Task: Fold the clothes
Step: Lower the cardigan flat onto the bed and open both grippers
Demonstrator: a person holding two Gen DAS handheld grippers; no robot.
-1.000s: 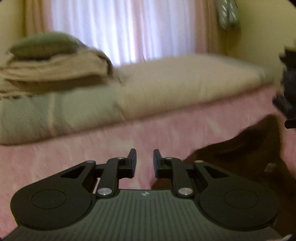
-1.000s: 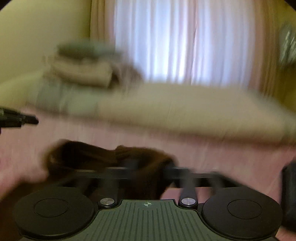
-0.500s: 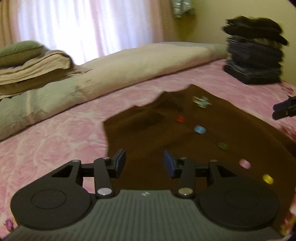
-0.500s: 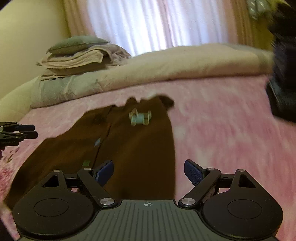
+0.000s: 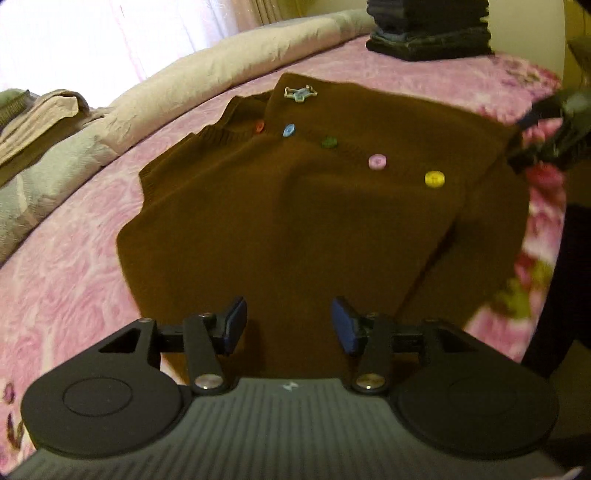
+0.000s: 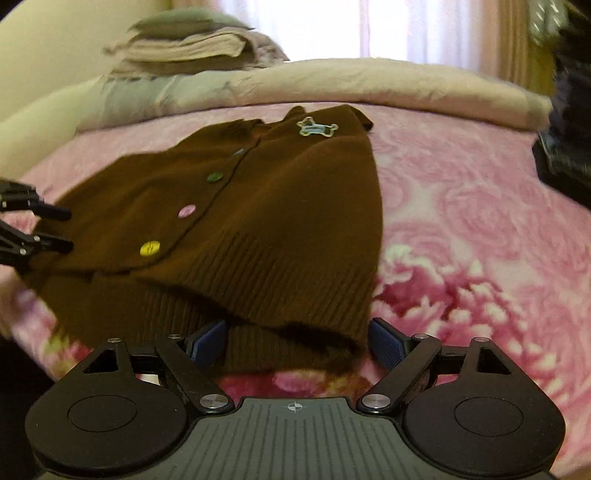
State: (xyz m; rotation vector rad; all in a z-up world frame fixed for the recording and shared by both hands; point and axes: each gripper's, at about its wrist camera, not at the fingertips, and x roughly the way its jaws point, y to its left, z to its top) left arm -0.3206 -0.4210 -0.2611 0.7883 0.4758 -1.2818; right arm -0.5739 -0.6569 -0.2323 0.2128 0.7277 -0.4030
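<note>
A brown knitted cardigan (image 5: 295, 206) with several coloured buttons and a small dog badge lies spread front-up on the pink floral bedspread (image 5: 59, 266). It also shows in the right wrist view (image 6: 266, 221). My left gripper (image 5: 288, 326) is open, low over the cardigan's left side edge. My right gripper (image 6: 295, 341) is open wide, its jaws on either side of the ribbed hem corner. The right gripper shows blurred in the left wrist view (image 5: 543, 133); the left gripper shows at the left edge of the right wrist view (image 6: 51, 229).
A long beige bolster (image 6: 369, 81) and folded beige and grey bedding (image 6: 192, 40) lie along the far side of the bed. A stack of dark folded clothes (image 5: 428, 33) stands at the far right. The bed's near edge is at the lower right (image 5: 532, 295).
Both grippers have dropped and moved in toward the cardigan, which now lies spread flat. The right gripper was holding bunched fabric one second ago and is now open.
</note>
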